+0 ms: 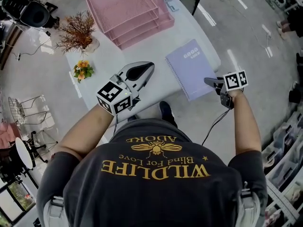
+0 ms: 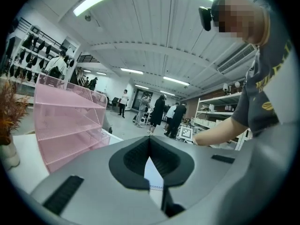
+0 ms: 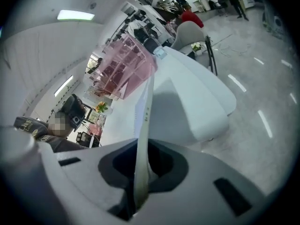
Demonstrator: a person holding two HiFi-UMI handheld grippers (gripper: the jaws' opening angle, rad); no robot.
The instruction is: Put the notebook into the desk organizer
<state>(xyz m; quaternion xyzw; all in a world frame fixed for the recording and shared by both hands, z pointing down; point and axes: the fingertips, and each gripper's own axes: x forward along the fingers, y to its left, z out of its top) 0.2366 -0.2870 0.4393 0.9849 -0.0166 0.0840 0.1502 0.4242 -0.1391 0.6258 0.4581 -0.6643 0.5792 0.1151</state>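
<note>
Right tongs [image 3: 144, 149]: clenched on the notebook [image 1: 191, 69]; its edge runs thin and edge-on between the pads
Bite: only the near corner is held, so most of the notebook lies ahead and left of these tongs, unsupported by them
Left tongs [image 1: 147, 66]: closed on nothing, tips together, hanging over the table [image 1: 109, 56] just left of the notebook
Notebook: between the two tongs and a little ahead of them; whether its far end is clear of the table I cannot tell
Organizer [image 1: 128, 11]: stacked pink mesh trays well ahead of both tongs, at the table's far end, beyond the notebook
Slip risk: a corner pinch on a flat, floppy thing may let it pivot or slide out as it is carried forward, most likely on a quick swing
Sag risk: the free end may droop and drag on the table, twisting the notebook in the pads
Entry risk: a tilted or drooping notebook could catch a tray's front lip or the mesh and push the light organizer back instead of sliding in
Spiral risk: the wire binding on its left edge may snag the mesh
Side risk: the dried plant [image 1: 78, 32] and flowers [image 1: 83, 71] stand left of the left tongs; a wide sweep there could tip them
Help: the left tongs could steady the free end
</note>
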